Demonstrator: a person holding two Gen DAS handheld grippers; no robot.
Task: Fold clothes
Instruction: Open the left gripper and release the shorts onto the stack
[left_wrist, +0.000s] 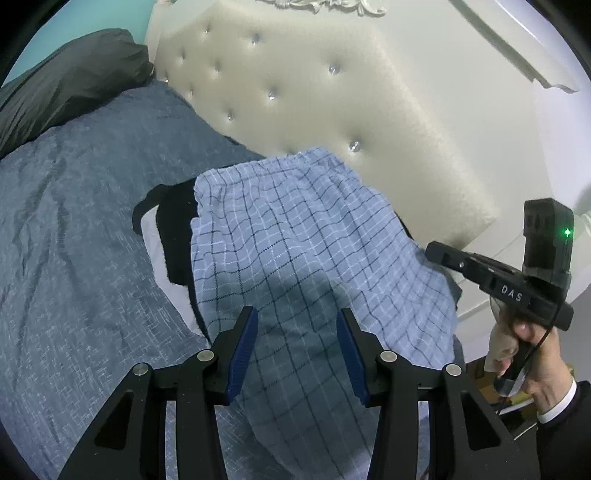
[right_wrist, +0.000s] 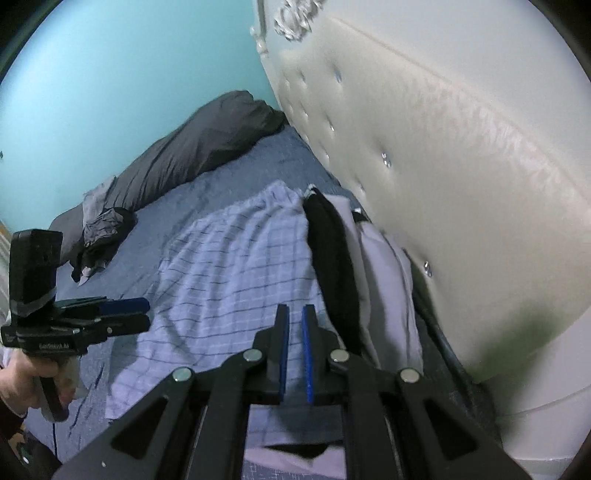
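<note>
Both grippers hover empty over a blue checked garment laid on a stack of clothes by the headboard.

Nearest the lens, the left gripper (left_wrist: 297, 332) holds its ribbed blue pads (left_wrist: 245, 349) moderately apart with nothing between them, while the right gripper (right_wrist: 293, 328) has its pads almost closed, a thin gap showing and no cloth in it. Beneath both lies the light-blue checked woven garment (left_wrist: 295, 229), draped over a black folded item (left_wrist: 177, 236) and pale folded pieces (right_wrist: 384, 266) on the blue textured bedspread (left_wrist: 81, 206), close against the cream tufted headboard (left_wrist: 332, 103). To fold well, I judge each gripper should take one near corner and carry both evenly. The garment's near hem is hidden behind the gripper frames, and the dark crumpled heap (right_wrist: 99, 236) further off is too blurred to identify.
</note>
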